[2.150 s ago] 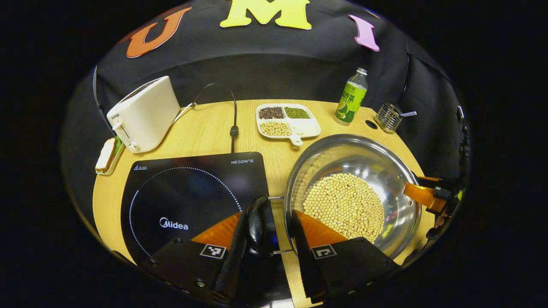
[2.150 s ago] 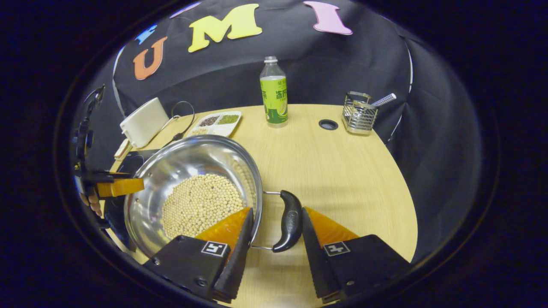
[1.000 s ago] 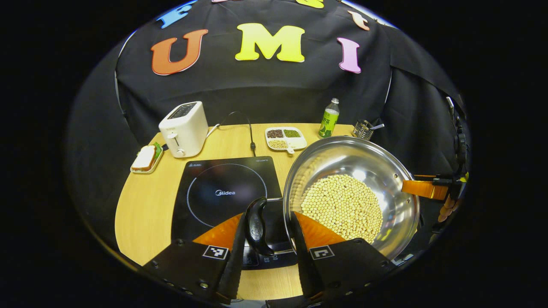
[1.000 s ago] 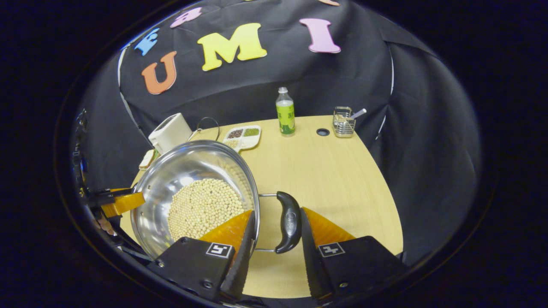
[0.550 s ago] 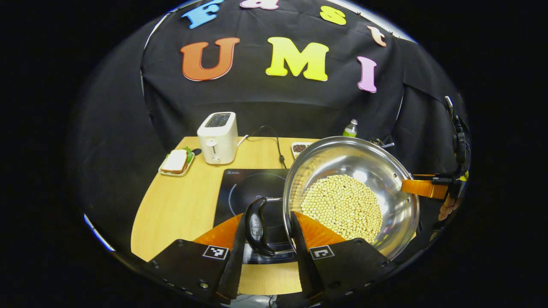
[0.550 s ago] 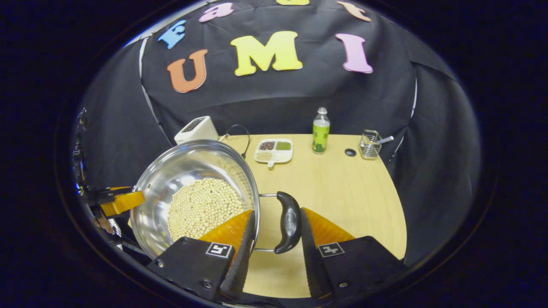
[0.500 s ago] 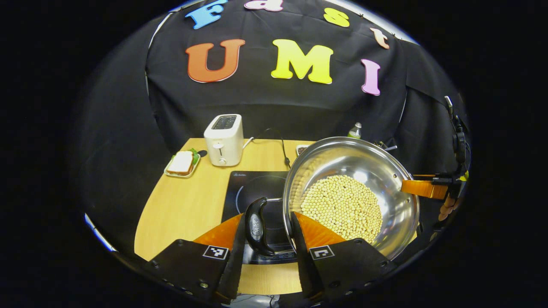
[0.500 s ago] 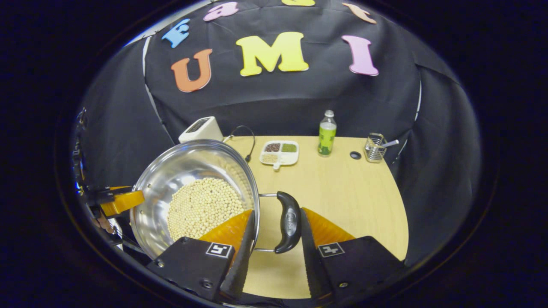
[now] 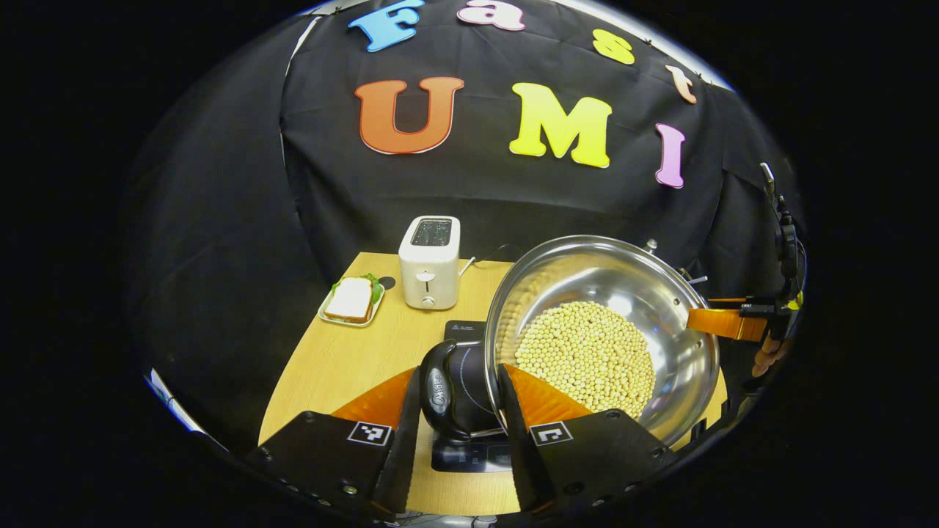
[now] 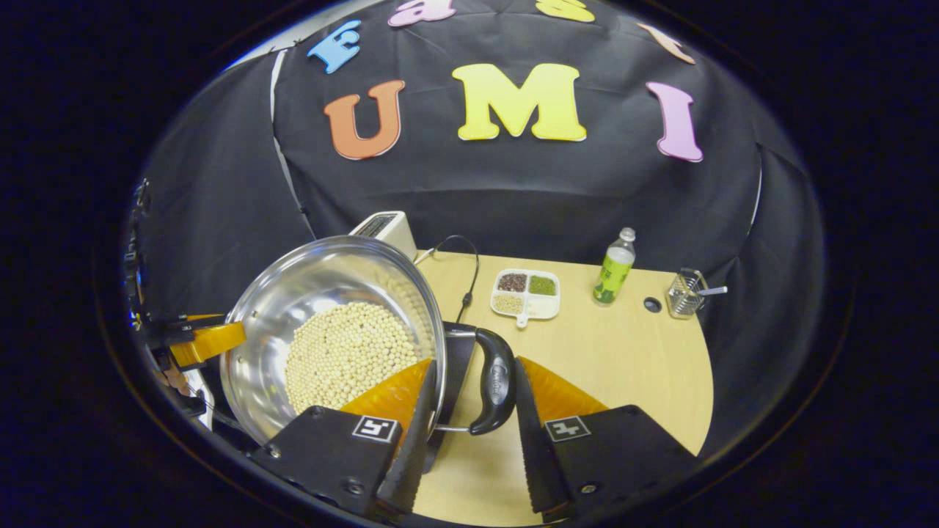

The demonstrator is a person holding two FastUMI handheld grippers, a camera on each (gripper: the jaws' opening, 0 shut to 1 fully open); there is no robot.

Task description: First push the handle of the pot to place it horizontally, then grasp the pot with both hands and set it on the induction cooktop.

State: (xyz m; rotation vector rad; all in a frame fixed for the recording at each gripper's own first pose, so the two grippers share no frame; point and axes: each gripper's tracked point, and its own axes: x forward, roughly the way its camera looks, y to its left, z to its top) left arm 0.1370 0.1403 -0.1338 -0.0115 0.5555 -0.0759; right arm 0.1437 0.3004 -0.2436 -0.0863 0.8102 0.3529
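Observation:
A steel pot (image 9: 587,268) with pale beans (image 9: 587,356) in it hangs in the air, level, well above the table. My left gripper (image 9: 456,411) is shut on the pot's black left handle (image 9: 438,389). My right gripper (image 10: 473,411) is shut on the black right handle (image 10: 495,381). The black induction cooktop (image 9: 469,456) lies on the table below the left handle and is mostly hidden by the pot; its right edge (image 10: 453,352) shows under the rim. In each view the other gripper sits at the pot's far side (image 9: 722,323) (image 10: 209,339).
A white toaster (image 9: 429,271) and a sandwich on a plate (image 9: 352,301) stand at the table's back left. A divided dish of beans (image 10: 525,293), a green bottle (image 10: 613,276) and a wire holder (image 10: 686,293) line the back right of the wooden table (image 10: 623,359).
Both grippers have lifted the pot off the table and carried it up and to the left; the cooktop now lies beneath it. Both keep their hold on the handles.

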